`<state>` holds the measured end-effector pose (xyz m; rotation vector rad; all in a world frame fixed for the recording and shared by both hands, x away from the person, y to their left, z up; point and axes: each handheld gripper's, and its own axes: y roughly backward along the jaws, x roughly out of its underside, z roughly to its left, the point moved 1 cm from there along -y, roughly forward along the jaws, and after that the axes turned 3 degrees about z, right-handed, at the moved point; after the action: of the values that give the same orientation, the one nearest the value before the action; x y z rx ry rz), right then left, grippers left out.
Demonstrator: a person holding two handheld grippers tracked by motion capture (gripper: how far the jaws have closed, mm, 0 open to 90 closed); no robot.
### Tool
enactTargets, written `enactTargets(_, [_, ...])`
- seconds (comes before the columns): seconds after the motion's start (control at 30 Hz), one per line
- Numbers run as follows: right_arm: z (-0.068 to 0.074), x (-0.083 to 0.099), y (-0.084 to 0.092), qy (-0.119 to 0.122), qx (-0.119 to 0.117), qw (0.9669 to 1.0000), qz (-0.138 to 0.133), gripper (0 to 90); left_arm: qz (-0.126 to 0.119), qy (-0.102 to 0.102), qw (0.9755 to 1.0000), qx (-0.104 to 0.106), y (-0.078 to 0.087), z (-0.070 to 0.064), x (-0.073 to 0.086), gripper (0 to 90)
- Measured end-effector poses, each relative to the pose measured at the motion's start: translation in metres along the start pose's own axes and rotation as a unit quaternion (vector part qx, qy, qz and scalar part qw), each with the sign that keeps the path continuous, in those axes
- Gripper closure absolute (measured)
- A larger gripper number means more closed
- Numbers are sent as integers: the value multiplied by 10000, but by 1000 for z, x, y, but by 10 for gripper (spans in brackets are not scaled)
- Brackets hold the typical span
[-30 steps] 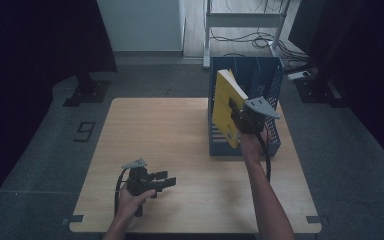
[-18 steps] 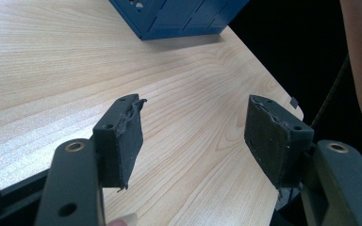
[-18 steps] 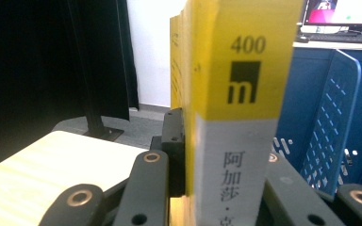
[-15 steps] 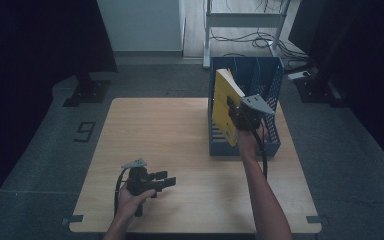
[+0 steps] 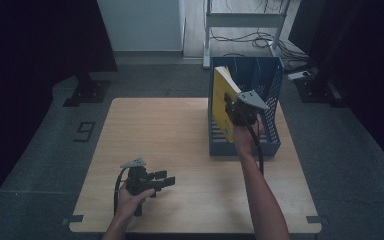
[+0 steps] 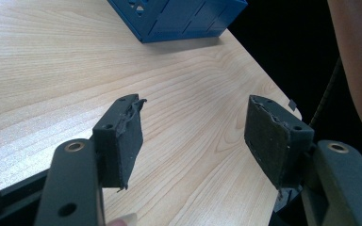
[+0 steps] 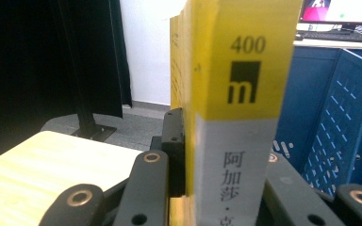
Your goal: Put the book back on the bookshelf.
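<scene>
Yellow book sits tilted in the blue file rack at abt 2 o'clock on the table, its top leaning toward 10 o'clock over the rack's left wall, lower part inside the rack. In the right gripper view the book stands spine-on: yellow upper band w/ "400" and a black square logo, grey lower band w/ dark characters. Right gripper is clamped on the book, jaws pressed to both covers; right gripper view shows the black jaws hugging the spine on each side, blue perforated rack wall at 3 o'clock, table edge at 8 o'clock. Grey three-cornered plate on top of that gripper, cable trailing down along the forearm, right hand just behind it over the rack's front. Left gripper is well apart from the rack, at abt 7 o'clock on the table, held by the left hand, jaws pointing toward 3 o'clock. Left gripper view: left gripper jaws spread wide w/ bare wood grain between them, worn pads, nothing gripped; rack corner at 12 o'clock, right forearm at 3 o'clock edge
</scene>
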<state>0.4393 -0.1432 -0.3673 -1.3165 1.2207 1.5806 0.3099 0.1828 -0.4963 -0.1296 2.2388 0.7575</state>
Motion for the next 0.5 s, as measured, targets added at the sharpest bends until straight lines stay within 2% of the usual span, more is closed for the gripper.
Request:
enactTargets(0.2, [0, 2, -4, -91, 23, 10000, 24, 748, -34, -39, 10000, -2, 2, -1, -1, 369])
enactTargets(0.5, [-3, 5, -11, -84, 129, 9999, 68, 748, -22, -43, 10000, -6, 2, -1, -1, 363])
